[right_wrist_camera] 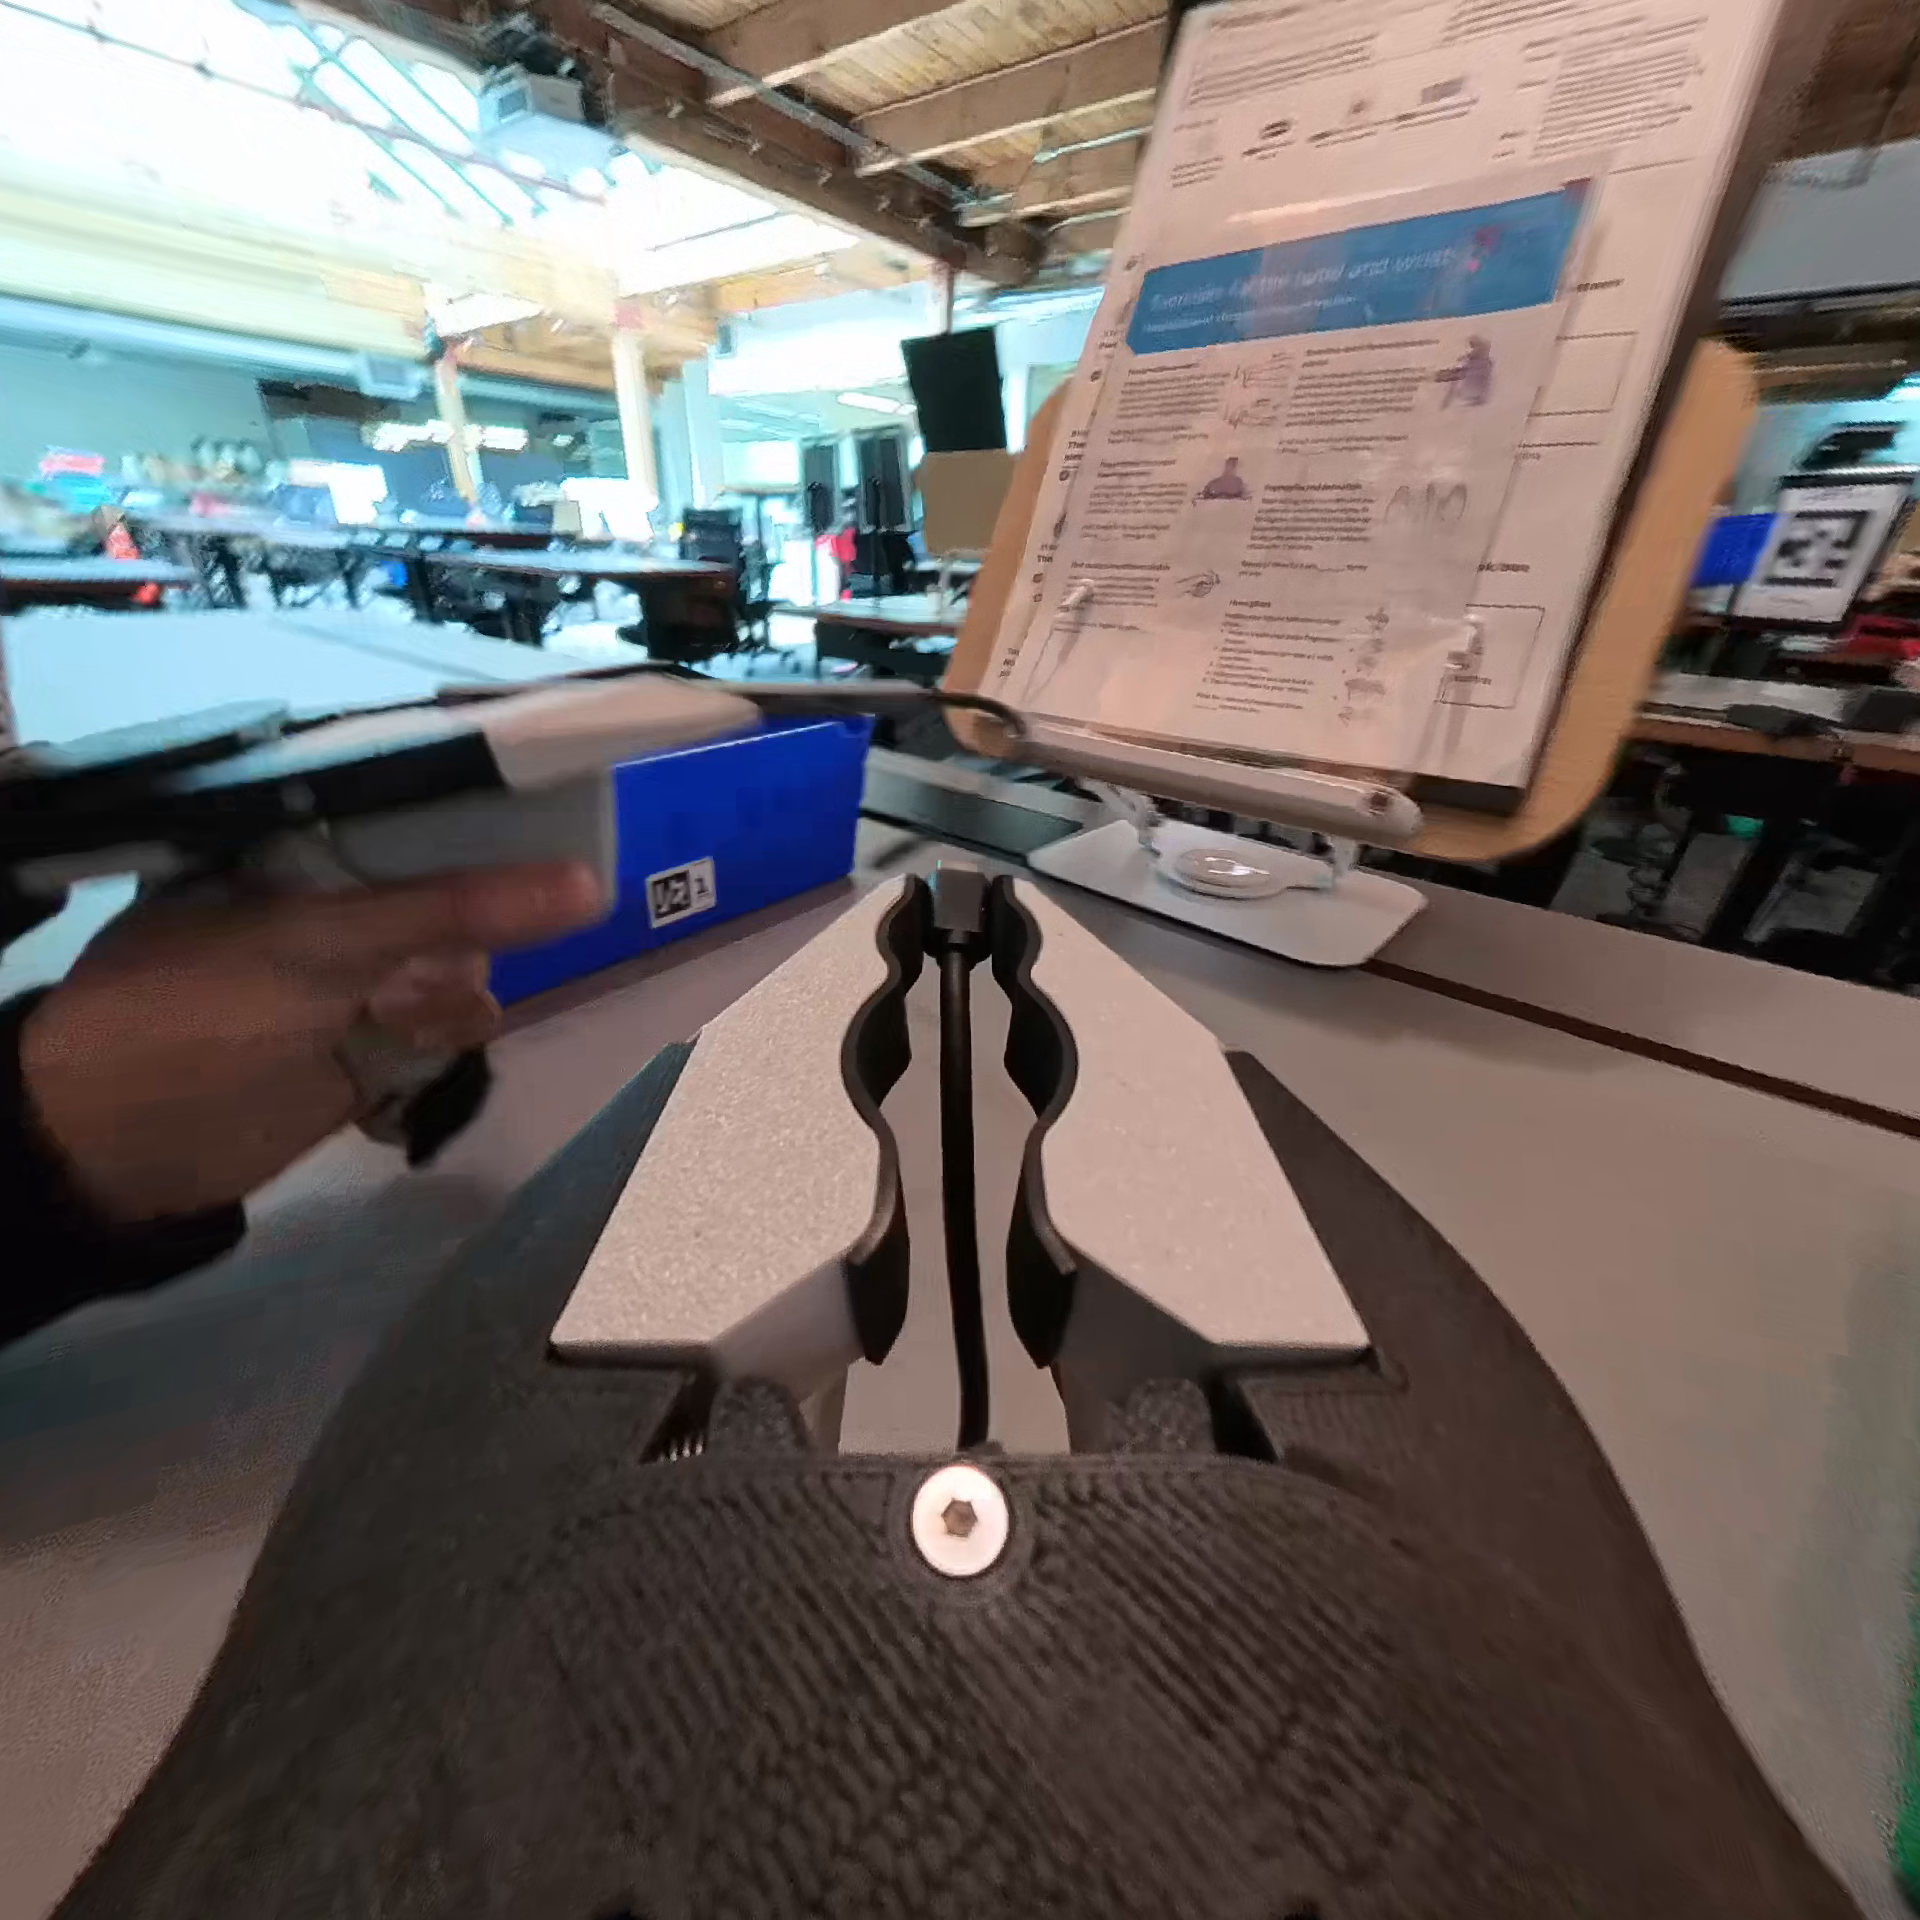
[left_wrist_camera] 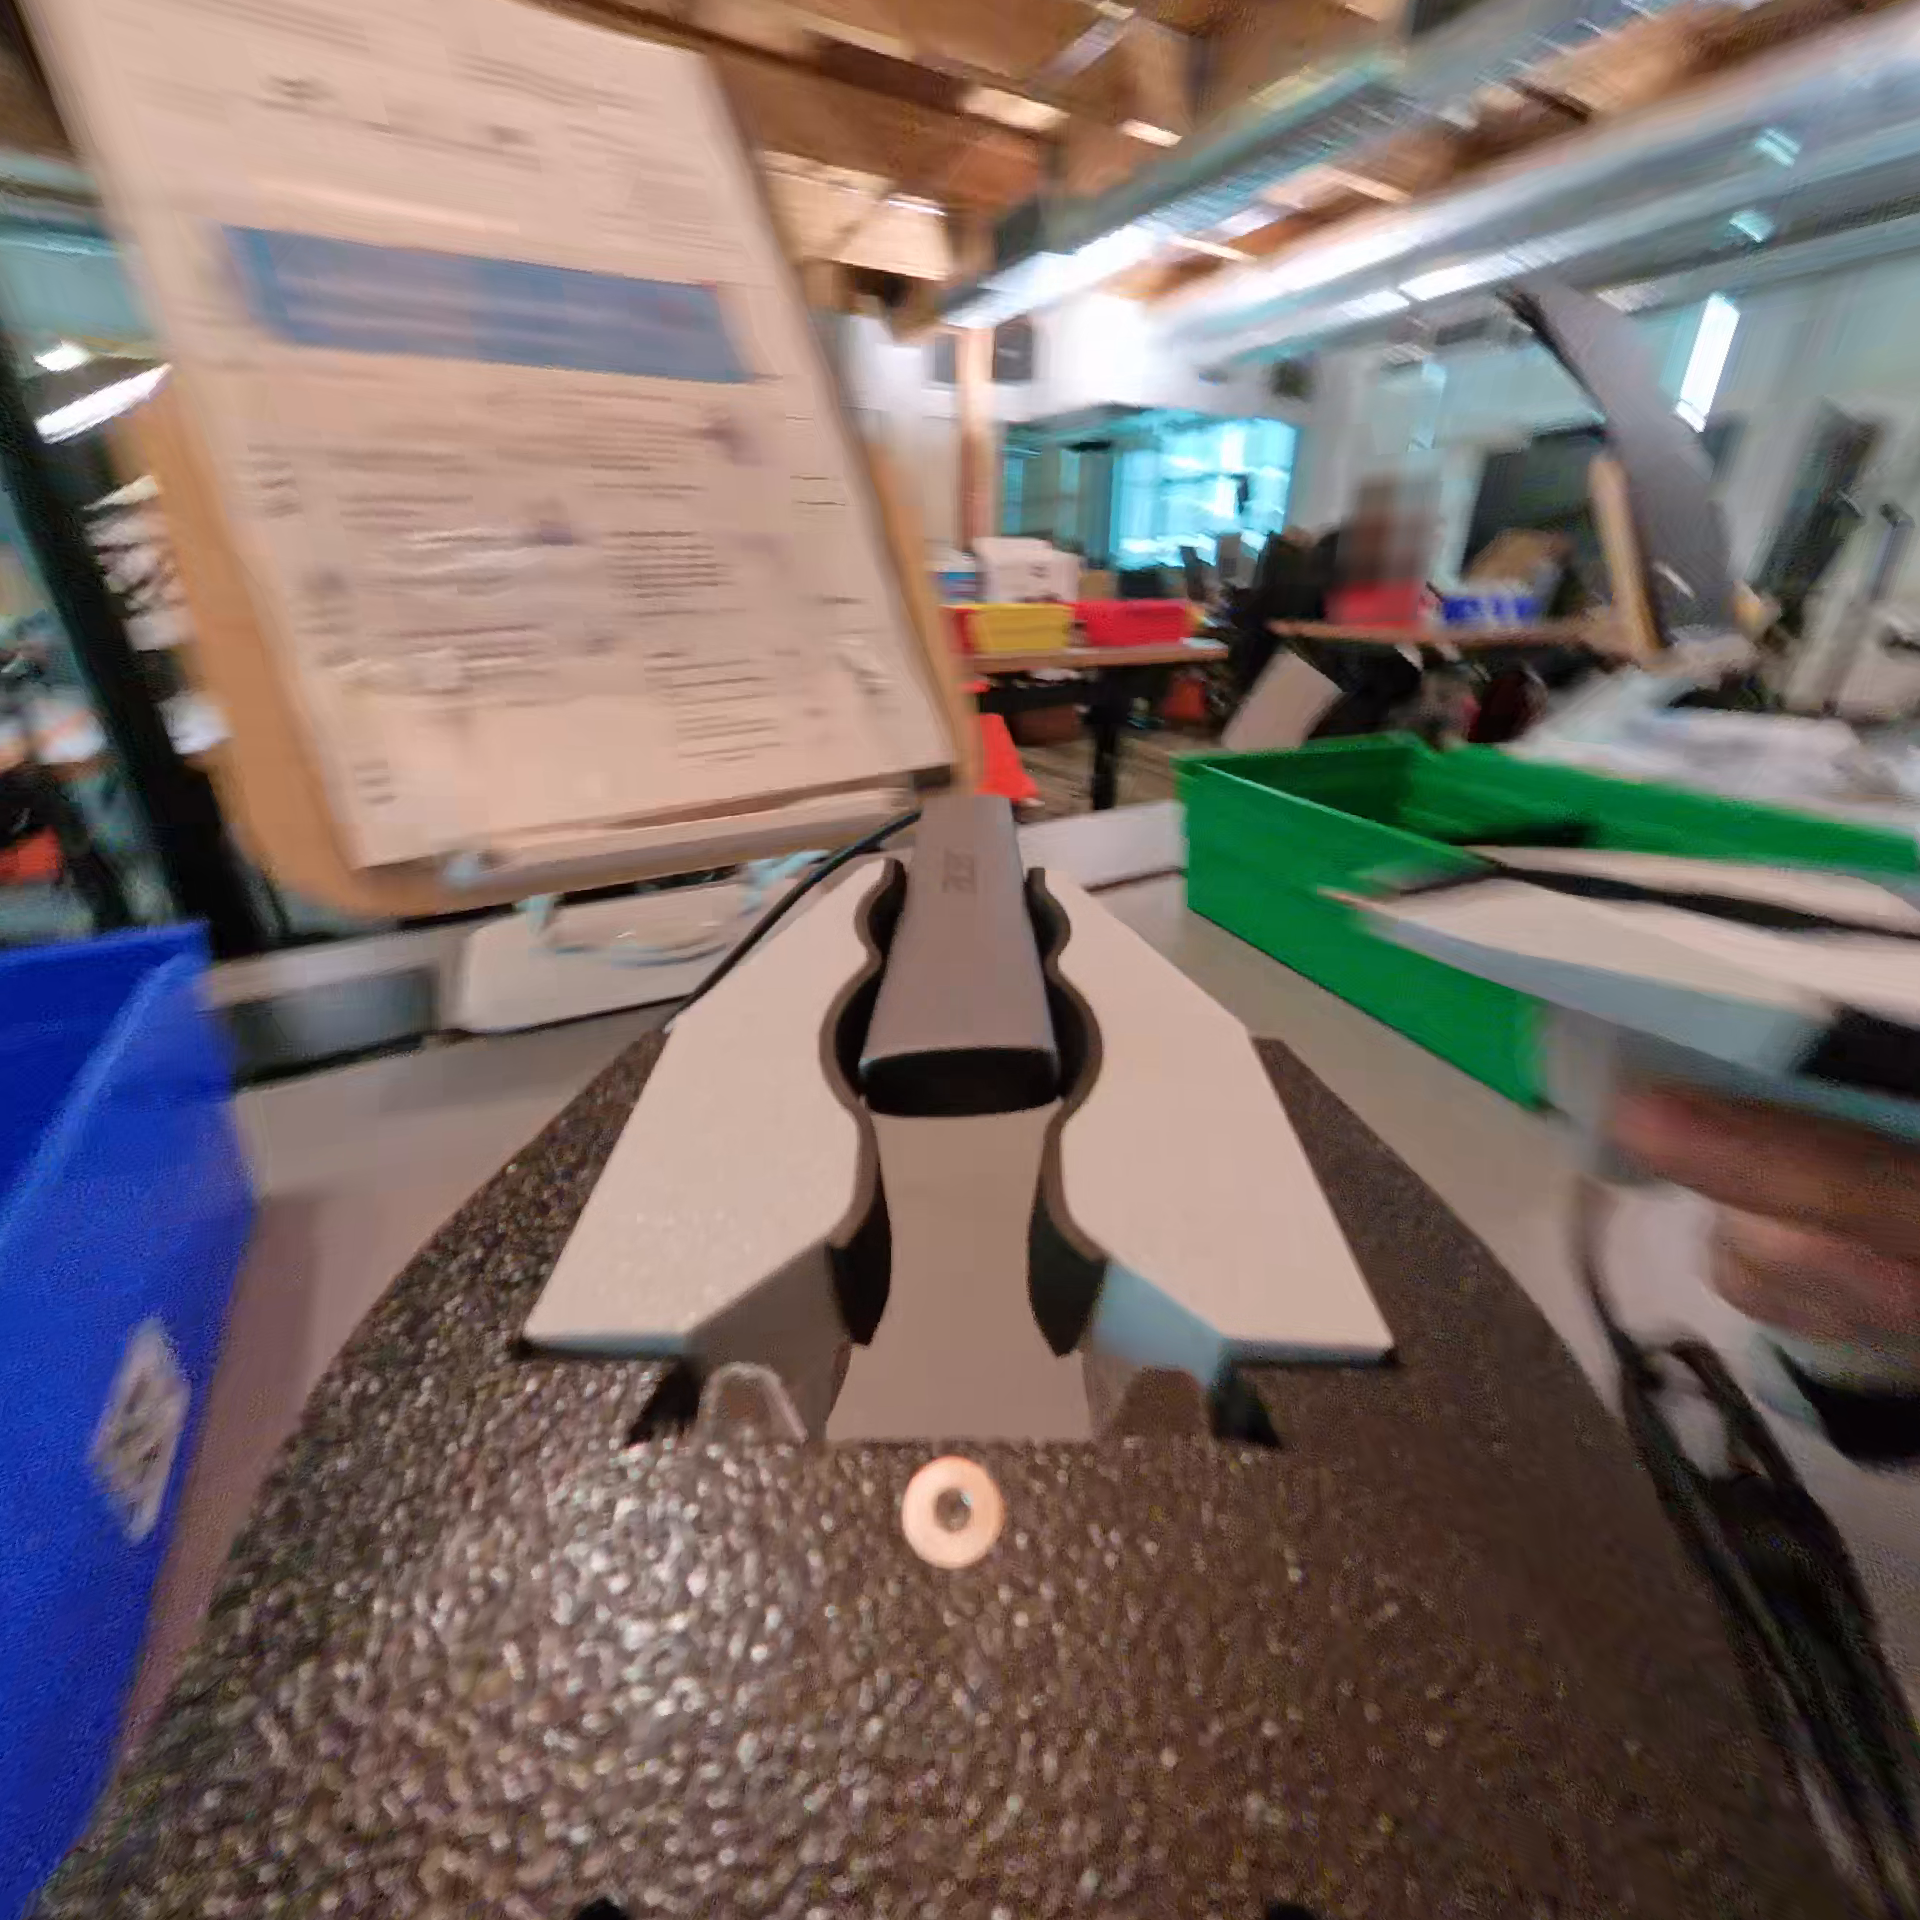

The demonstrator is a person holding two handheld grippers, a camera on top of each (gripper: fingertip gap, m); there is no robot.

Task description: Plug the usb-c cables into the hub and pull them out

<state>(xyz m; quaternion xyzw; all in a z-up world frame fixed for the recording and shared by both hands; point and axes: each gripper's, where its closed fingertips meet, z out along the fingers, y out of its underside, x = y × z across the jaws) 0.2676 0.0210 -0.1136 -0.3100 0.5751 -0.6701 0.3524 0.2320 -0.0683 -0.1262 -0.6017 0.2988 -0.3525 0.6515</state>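
My left gripper (left_wrist_camera: 958,883) is shut on a slim grey hub (left_wrist_camera: 961,956), held lengthwise between the fingers above the table, its dark near end facing the camera and its own thin black lead (left_wrist_camera: 790,904) trailing off to the left. My right gripper (right_wrist_camera: 958,896) is shut on the black plug of a usb-c cable (right_wrist_camera: 958,1143), whose cord runs back between the fingers. The right gripper also shows blurred at the right edge of the left wrist view (left_wrist_camera: 1621,997). The left gripper with the hub shows at the left of the right wrist view (right_wrist_camera: 499,758), held by a hand.
A tilted document stand with printed sheets (left_wrist_camera: 488,499) (right_wrist_camera: 1340,416) stands on the grey table (right_wrist_camera: 1558,1247) straight ahead. A blue bin (left_wrist_camera: 94,1195) (right_wrist_camera: 727,831) is at the left. A green tray (left_wrist_camera: 1340,873) is at the right.
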